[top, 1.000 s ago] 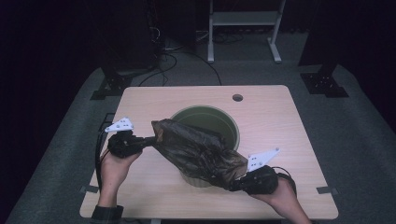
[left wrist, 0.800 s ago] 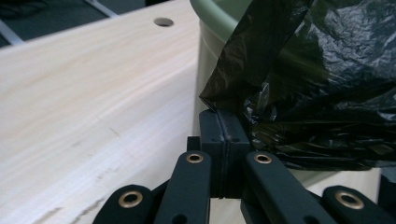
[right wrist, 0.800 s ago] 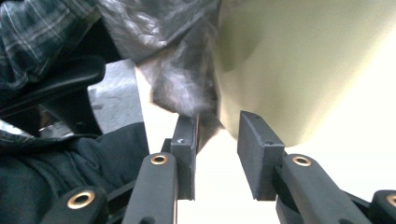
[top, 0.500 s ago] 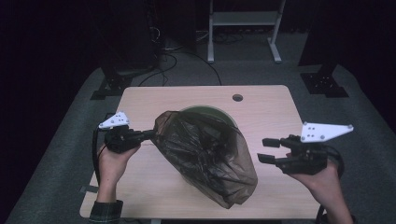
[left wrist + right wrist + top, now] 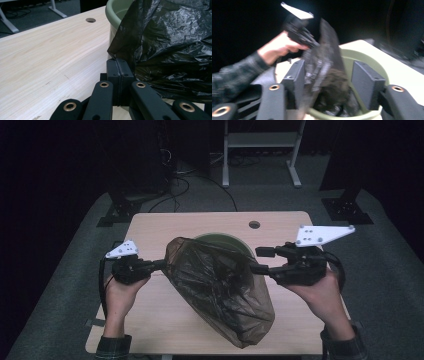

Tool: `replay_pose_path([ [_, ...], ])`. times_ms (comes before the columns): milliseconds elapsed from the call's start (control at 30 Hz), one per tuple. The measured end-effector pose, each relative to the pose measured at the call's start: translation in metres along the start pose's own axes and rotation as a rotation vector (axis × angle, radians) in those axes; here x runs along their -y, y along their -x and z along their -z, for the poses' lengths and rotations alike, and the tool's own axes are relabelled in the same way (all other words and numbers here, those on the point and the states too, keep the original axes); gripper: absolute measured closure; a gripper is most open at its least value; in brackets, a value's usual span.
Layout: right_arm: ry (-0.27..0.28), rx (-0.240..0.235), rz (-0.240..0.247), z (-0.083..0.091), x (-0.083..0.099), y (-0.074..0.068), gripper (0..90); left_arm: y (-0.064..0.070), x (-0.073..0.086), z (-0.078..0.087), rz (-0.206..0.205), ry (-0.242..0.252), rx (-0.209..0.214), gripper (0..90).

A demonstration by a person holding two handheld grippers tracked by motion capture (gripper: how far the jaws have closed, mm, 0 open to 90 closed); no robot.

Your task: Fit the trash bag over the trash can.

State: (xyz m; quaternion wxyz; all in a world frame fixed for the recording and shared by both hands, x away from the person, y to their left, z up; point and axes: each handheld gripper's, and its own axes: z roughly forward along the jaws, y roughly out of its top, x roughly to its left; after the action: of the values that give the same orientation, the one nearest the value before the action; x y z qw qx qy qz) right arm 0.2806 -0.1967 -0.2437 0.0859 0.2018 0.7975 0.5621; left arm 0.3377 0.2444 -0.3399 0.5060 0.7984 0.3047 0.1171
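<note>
A dark, crinkled plastic bag lies over a green round bin and stretches toward the table's front edge. My left gripper is shut on the bag's left edge; in the left gripper view its jaws pinch a corner of the bag next to the bin's rim. My right gripper is open at the bag's right side. In the right gripper view, which is blurred, its gripper has the bag's edge between its spread jaws, above the bin.
The pale wooden table has a round cable hole behind the bin. White frame legs and black stand feet sit on the grey floor beyond. The person's other hand is seen farther off.
The right gripper let go of the bag's lower end at the front, swung out right, and now sits open at the bag's right edge near the bin. The bag slumped forward.
</note>
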Motion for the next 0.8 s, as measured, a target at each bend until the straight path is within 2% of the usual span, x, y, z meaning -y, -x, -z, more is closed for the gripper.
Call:
replay_pose_path([
  [33,-0.018,-0.009,0.004,-0.004,0.002,0.003,69.3,0.0,0.0,0.0,-0.001,-0.001,0.0,89.9],
  [100,-0.029,0.006,0.017,-0.01,0.006,0.008,87.4,-0.001,-0.001,0.0,-0.003,0.004,0.002,89.9],
  [133,-0.024,0.018,0.022,-0.012,0.008,0.012,90.0,-0.002,-0.001,0.0,-0.002,0.007,0.0,89.9],
  [233,-0.019,0.042,0.024,-0.015,0.011,0.019,90.0,-0.005,-0.003,0.0,-0.006,0.016,-0.002,89.9],
  [300,-0.005,0.076,0.015,-0.018,0.013,0.031,90.0,-0.009,-0.01,-0.003,-0.016,0.033,-0.005,90.0],
  [333,-0.005,0.076,0.015,-0.018,0.013,0.031,90.0,-0.009,-0.01,-0.003,-0.016,0.033,-0.005,89.9],
  [367,-0.002,0.114,0.0,-0.021,0.014,0.043,90.0,-0.013,-0.016,-0.006,-0.023,0.04,-0.008,89.9],
  [400,0.0,0.13,-0.009,-0.023,0.015,0.05,90.0,-0.015,-0.019,-0.009,-0.025,0.042,-0.015,90.0],
  [433,0.0,0.13,-0.009,-0.023,0.015,0.05,90.0,-0.015,-0.019,-0.009,-0.025,0.042,-0.015,90.0],
  [467,-0.005,0.177,-0.026,-0.026,0.019,0.063,90.0,-0.019,-0.024,-0.013,-0.027,0.045,-0.011,89.9],
  [567,0.006,0.226,-0.076,-0.031,0.029,0.091,90.0,-0.027,-0.029,-0.025,-0.031,0.04,-0.013,89.9],
  [633,-0.004,0.241,-0.102,-0.037,0.035,0.106,90.0,-0.03,-0.031,-0.033,-0.03,0.026,-0.022,89.9],
  [800,-0.038,0.286,-0.164,-0.052,0.057,0.131,90.0,-0.041,-0.026,-0.057,-0.017,-0.028,-0.046,89.9],
])
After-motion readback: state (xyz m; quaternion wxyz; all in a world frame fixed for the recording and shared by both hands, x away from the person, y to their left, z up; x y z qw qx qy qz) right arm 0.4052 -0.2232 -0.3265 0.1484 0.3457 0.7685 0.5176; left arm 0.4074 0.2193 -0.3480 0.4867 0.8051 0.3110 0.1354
